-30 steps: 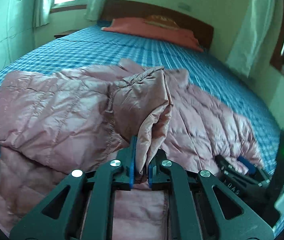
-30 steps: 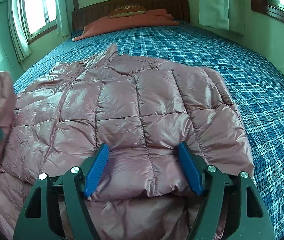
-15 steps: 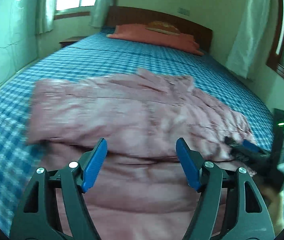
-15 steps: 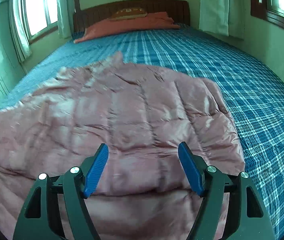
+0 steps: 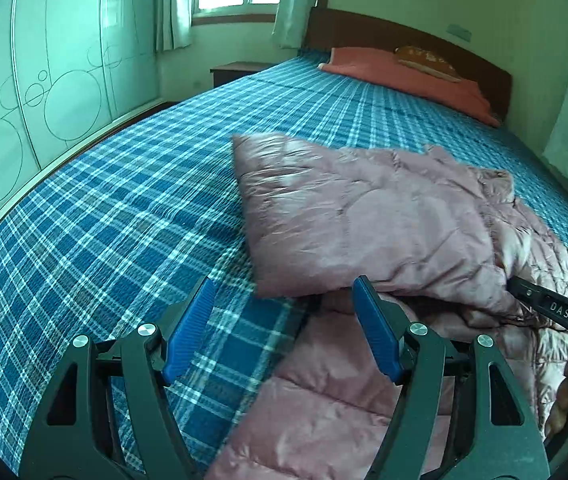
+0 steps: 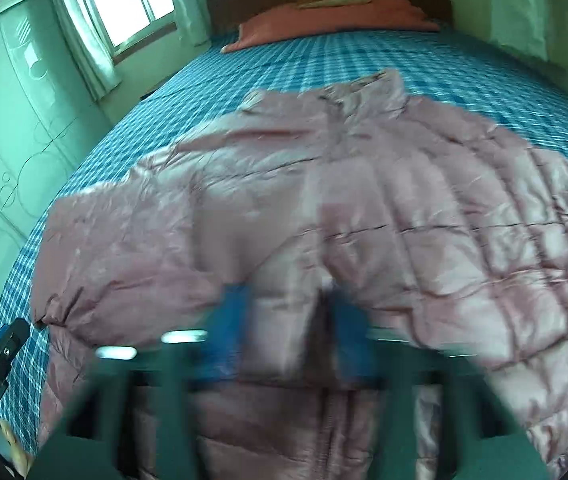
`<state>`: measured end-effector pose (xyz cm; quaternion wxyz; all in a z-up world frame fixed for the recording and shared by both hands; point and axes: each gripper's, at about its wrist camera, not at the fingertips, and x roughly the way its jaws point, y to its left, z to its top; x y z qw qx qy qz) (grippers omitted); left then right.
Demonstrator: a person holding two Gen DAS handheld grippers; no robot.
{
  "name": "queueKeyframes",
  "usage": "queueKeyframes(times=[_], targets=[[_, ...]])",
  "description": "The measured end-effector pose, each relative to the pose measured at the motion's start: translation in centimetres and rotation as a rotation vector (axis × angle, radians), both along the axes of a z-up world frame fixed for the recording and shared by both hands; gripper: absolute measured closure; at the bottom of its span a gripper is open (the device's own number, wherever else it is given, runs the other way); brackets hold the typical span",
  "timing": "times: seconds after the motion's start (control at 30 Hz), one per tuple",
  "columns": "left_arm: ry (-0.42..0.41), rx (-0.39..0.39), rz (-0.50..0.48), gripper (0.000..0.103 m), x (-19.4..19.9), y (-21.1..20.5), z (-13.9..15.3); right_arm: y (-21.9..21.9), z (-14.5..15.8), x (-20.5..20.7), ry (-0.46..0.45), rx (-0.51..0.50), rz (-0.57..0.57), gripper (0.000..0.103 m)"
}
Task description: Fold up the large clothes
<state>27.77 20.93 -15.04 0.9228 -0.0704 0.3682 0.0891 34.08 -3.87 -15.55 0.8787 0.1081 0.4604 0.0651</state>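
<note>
Left gripper point(image 5: 284, 320): blue pads wide apart, nothing between them, up over the blue checked bed cover point(image 5: 124, 220), just beside the near edge of the pink puffy jacket point(image 5: 363, 220).

Right gripper point(image 6: 287, 328): very blurry, blue pads closing in on a fold of the same jacket, with pink cloth between them; cannot tell whether the pads press it.

Jacket spread across the middle of the bed, one sleeve folded over the top. Farther off, an orange pillow point(image 5: 403, 72) by the dark wooden headboard point(image 5: 363, 36). Window point(image 6: 124, 4) off to one side.
</note>
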Motion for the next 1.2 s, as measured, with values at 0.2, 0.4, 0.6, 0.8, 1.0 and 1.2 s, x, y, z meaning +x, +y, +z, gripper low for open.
queueKeyframes(times=[0.2, 0.4, 0.6, 0.8, 1.0, 1.2], targets=[[-0.011, -0.007, -0.006, 0.032, 0.4, 0.0, 0.4, -1.9, 2.1, -0.7, -0.075, -0.005, -0.025, 0.093], [-0.018, 0.005, -0.035, 0.031, 1.5, -1.5, 0.7, -8.1, 3.2, -1.1, -0.1, -0.099, -0.101, 0.093], [-0.01, 0.03, -0.072, 0.031, 2.9, -3.9, 0.6, -14.3, 2.1, -1.4, -0.068, -0.184, -0.188, 0.093], [0.022, 0.046, -0.091, 0.031, 4.7, -5.4, -0.2, -18.4, -0.1, -0.7, 0.021, -0.136, -0.195, 0.083], [0.021, 0.05, -0.062, 0.031, 7.9, -5.2, -0.1, -19.5, 3.1, -1.7, -0.1, -0.123, -0.289, 0.047], [0.065, 0.025, -0.037, 0.031, 12.4, -5.0, -1.3, -17.4, 2.3, 3.2, -0.092, -0.114, -0.22, 0.047]])
